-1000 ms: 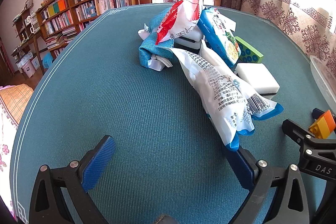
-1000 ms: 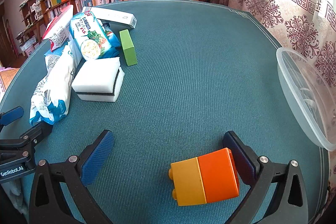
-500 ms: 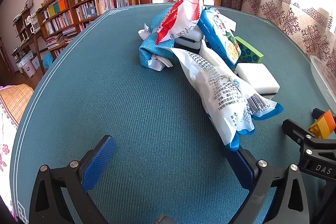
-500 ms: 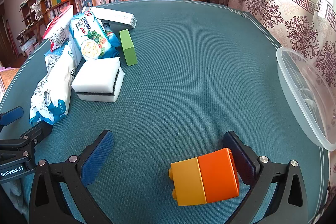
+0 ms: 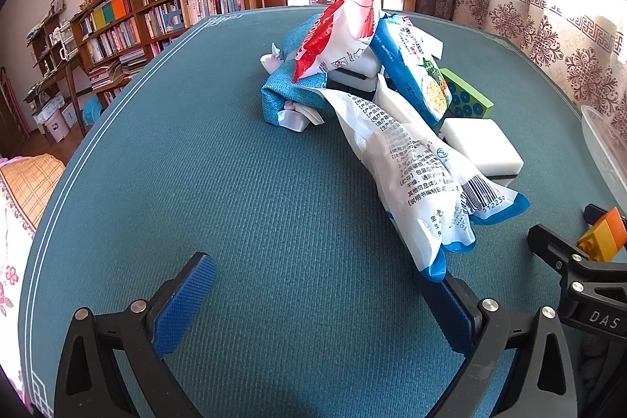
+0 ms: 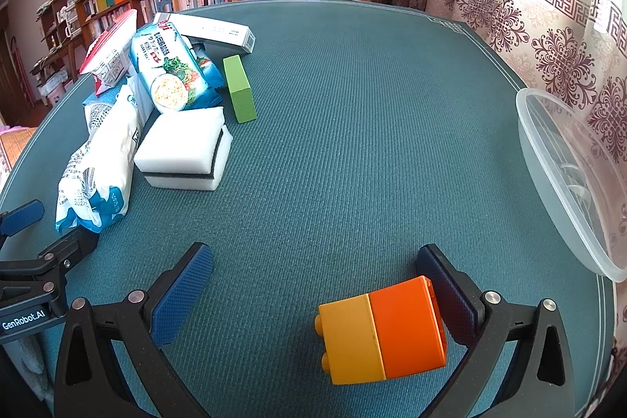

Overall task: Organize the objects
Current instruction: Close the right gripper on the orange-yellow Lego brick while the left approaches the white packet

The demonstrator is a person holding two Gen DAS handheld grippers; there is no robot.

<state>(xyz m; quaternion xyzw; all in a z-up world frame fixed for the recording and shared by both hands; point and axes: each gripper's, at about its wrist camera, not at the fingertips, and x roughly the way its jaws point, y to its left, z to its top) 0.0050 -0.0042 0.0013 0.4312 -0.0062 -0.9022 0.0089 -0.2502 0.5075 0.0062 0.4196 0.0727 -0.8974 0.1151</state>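
An orange and yellow toy brick [image 6: 382, 330] lies on the teal table [image 6: 352, 143] between my right gripper's fingers, touching the right pad [image 6: 446, 296]. The right gripper [image 6: 313, 292] is open around it. My left gripper [image 5: 319, 300] is open over bare cloth, its right pad [image 5: 450, 308] beside the tip of a white and blue bag [image 5: 407, 175]. A pile lies behind: a red and white bag [image 5: 341, 34], a blue noodle packet [image 6: 168, 73], a white sponge [image 6: 184, 151], a green block [image 6: 239, 89], a blue cloth pouch [image 5: 290, 89]. The brick [image 5: 603, 234] also shows at the left wrist view's right edge.
A clear plastic container [image 6: 568, 183] lies at the table's right edge. A long white box [image 6: 211, 30] rests at the back of the pile. Bookshelves [image 5: 156, 10], a doorway and patterned curtains [image 6: 548, 38] stand beyond the table.
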